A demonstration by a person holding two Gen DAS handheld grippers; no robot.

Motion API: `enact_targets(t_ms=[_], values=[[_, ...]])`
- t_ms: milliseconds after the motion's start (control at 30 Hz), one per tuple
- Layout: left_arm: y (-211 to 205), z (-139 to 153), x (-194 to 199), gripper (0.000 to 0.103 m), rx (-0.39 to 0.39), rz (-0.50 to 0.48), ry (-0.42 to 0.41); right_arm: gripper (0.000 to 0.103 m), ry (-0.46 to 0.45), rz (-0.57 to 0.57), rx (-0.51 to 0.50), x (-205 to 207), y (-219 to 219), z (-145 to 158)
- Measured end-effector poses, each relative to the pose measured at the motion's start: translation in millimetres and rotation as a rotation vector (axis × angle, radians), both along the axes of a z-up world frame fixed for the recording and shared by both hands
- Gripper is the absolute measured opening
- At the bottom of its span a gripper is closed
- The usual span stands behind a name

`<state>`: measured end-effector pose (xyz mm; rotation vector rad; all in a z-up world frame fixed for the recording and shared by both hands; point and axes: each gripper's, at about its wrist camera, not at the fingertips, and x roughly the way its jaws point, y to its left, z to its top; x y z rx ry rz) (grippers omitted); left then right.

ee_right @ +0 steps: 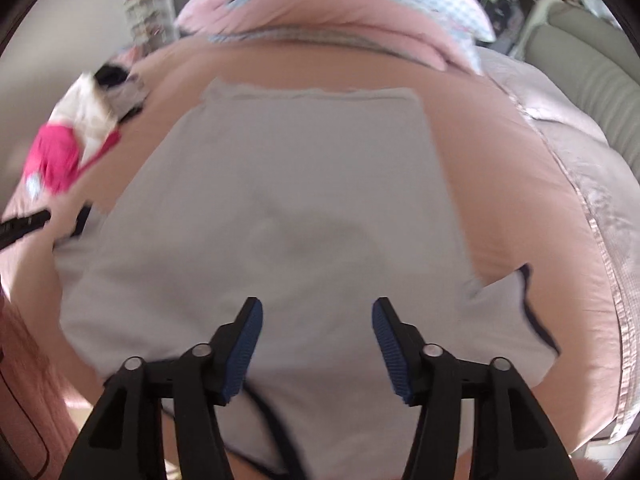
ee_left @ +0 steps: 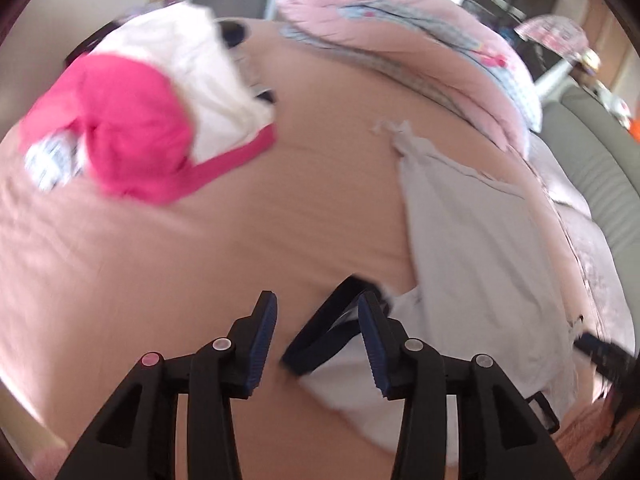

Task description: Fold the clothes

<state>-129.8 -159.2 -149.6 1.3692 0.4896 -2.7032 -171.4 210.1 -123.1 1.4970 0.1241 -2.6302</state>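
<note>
Pink-sheeted bed [ee_right: 500, 184] — grey shirt [ee_right: 288, 200] spread flat, clothes pile [ee_left: 132, 128], folded quilt [ee_left: 400, 28].

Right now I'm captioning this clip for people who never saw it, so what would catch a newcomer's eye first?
Probably the bright pink garment, bunched with white clothes at the far left of the pink bedsheet. Next, the pale grey top with dark trim, spread flat across the middle of the bed below the right gripper. Both that and the left gripper stand open, holding nothing.
</note>
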Motion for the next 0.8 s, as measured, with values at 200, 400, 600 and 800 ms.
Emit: enact_targets(t_ms=[200, 400, 600, 800], values=[[43, -1, -55, 0.039, 0.012, -0.111, 0.003, 0.025, 0.003, -0.13, 0.005, -57, 74, 6], [81, -23, -63, 0.039, 0.087, -0.211, 0.023, 0.025, -0.078, 0.023, -0.019, -101, 51, -37], [127, -29, -69, 0.039, -0.021, -0.372, 0.033, 0.026, -0.107, 0.028, 0.1, -107, 57, -56], [133, -42, -73, 0.039, -0.013, -0.4, 0.003, 0.032, -0.114, -0.146, 0.13, -99, 121, -53]])
